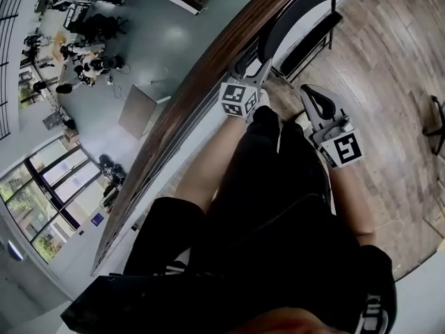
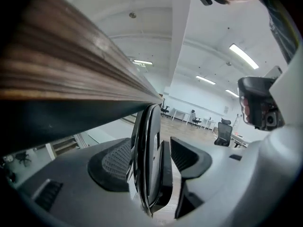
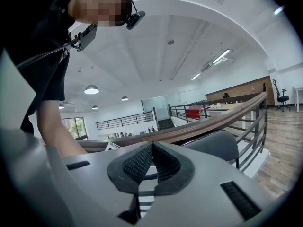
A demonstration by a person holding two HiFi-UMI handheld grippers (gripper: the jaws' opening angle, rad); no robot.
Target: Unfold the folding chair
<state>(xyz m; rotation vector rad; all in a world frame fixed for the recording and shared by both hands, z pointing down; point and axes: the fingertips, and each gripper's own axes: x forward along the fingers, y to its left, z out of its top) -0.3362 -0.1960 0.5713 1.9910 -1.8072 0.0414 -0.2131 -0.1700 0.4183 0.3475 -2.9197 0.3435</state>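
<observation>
The folded black chair [image 1: 299,19] leans upright against the railing under the wooden handrail [image 1: 201,82], at the top right of the head view. My left gripper [image 1: 263,67] reaches to its near edge. In the left gripper view the chair [image 2: 152,126] stands edge-on between the open jaws of the left gripper [image 2: 150,143], with a gap to the right pad [image 2: 189,157]. My right gripper [image 1: 309,92] hangs a little right of the chair. In its own view the right gripper [image 3: 151,162] is shut on nothing, with the chair's back [image 3: 213,148] just beyond.
The railing with its metal bars [image 3: 253,126] runs diagonally across the head view, with a drop to a lower floor [image 1: 160,40] on its left. Wood flooring [image 1: 389,61] lies to the right. A dark frame [image 1: 434,124] stands at the right edge. Office chairs [image 2: 222,134] are far off.
</observation>
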